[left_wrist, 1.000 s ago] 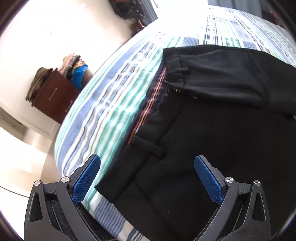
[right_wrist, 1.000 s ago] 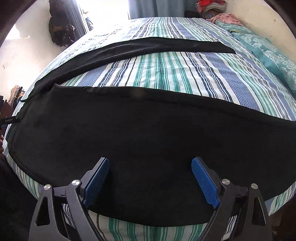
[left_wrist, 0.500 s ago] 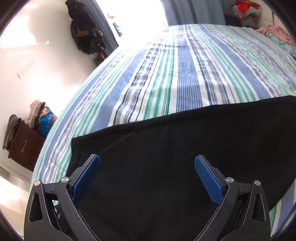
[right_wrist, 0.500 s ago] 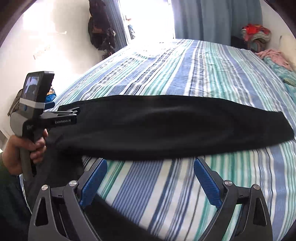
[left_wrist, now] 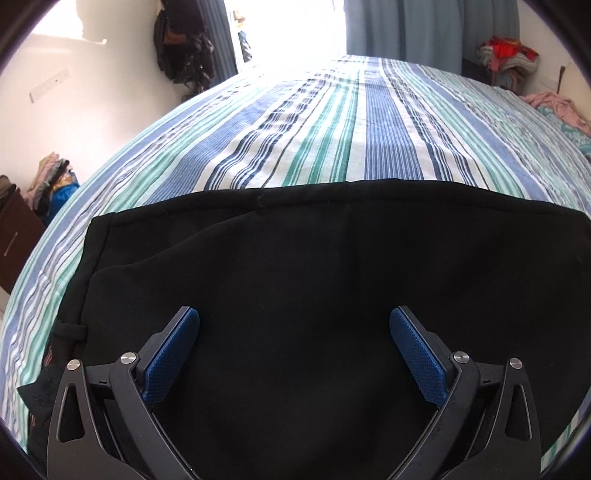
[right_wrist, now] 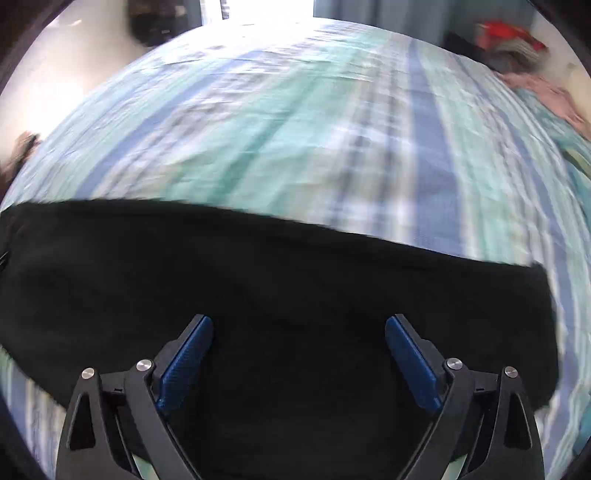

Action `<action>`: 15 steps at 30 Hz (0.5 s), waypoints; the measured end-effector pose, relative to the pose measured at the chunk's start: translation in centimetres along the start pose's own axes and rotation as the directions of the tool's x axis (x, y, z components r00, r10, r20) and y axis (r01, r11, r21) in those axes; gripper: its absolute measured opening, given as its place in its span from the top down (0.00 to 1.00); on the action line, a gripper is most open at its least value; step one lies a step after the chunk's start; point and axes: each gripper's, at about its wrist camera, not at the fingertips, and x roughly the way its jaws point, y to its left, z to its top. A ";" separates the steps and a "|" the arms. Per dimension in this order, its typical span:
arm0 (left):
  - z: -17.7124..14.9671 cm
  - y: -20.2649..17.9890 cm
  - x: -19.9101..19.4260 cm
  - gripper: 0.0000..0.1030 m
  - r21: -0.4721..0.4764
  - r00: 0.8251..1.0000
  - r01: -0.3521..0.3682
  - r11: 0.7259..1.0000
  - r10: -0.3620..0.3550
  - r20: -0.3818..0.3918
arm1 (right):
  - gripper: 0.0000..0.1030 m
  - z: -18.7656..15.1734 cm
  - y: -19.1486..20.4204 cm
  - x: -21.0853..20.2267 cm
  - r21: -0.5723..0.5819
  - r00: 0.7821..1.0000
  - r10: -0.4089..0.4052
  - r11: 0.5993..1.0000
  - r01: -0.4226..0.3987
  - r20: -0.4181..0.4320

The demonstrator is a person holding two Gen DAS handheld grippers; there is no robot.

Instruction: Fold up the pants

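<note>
Black pants [left_wrist: 314, 266] lie flat across the striped bed [left_wrist: 332, 140], one leg folded over the other into a long band. In the left wrist view the waist end with a belt loop [left_wrist: 70, 328] sits at the lower left. My left gripper [left_wrist: 293, 350] hovers open over the cloth, nothing between its blue pads. In the blurred right wrist view the pants [right_wrist: 258, 280] stretch left to right, with the leg end [right_wrist: 539, 317] at the right. My right gripper [right_wrist: 299, 356] is open above the fabric.
A brown cabinet [left_wrist: 14, 236] with piled clothes [left_wrist: 51, 177] stands left of the bed. Dark bags [left_wrist: 184, 48] hang by the bright doorway. More clothes [left_wrist: 506, 55] and a pink cloth [left_wrist: 554, 107] lie at the far right corner. Blue curtains [left_wrist: 424, 29] hang behind.
Both grippers have come in lower and closer over the folded pants. The right view swung down and to the right, now blurred; the left hand and its gripper are out of its frame.
</note>
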 end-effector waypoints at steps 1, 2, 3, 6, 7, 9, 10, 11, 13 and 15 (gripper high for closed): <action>-0.1 0.0 0.0 0.01 0.001 1.000 -0.002 1.000 0.002 0.007 | 0.06 0.2 -3.9 0.3 0.088 1.000 -0.019 0.996 0.020 -0.008; -0.2 -0.1 -0.1 0.01 0.003 1.000 -0.004 1.000 0.004 0.015 | 0.07 0.5 -7.6 0.2 0.175 0.996 -0.082 0.981 0.085 -0.025; -0.3 -0.2 0.0 0.01 0.005 1.000 -0.005 1.000 0.005 0.021 | 0.09 0.5 -10.7 0.0 0.247 0.984 -0.175 0.952 0.180 -0.041; -0.3 -0.3 0.1 0.01 0.006 0.999 -0.005 1.000 0.005 0.032 | 0.11 0.3 -17.6 -1.3 0.481 0.968 -0.249 0.846 0.230 -0.024; -0.3 -0.2 0.1 0.01 0.005 0.999 -0.004 1.000 0.004 0.034 | 0.11 0.2 -18.9 -1.3 0.539 0.980 -0.199 0.826 0.164 0.007; -0.4 -0.2 0.1 0.01 0.004 0.999 -0.001 1.000 0.001 0.035 | 0.11 0.7 -19.5 -0.2 0.578 0.995 -0.102 0.813 0.073 0.018; -0.4 -0.2 0.1 0.01 0.003 0.999 0.001 1.000 -0.001 0.036 | 0.11 1.1 -19.0 0.4 0.558 0.996 -0.087 0.827 0.069 0.005; -0.4 -0.1 0.1 0.01 0.001 0.999 0.003 1.000 -0.003 0.036 | 0.21 1.7 -18.1 0.8 0.518 0.995 -0.100 0.851 0.088 -0.004; -0.4 -0.1 0.1 0.01 0.000 0.999 0.005 1.000 -0.005 0.035 | 0.73 2.2 -16.2 0.4 0.466 0.996 -0.088 0.882 0.063 0.033; -0.3 -0.1 0.2 0.01 -0.001 0.999 0.006 1.000 -0.006 0.034 | 0.89 2.0 -14.5 -1.3 0.454 0.990 -0.126 0.887 0.084 0.063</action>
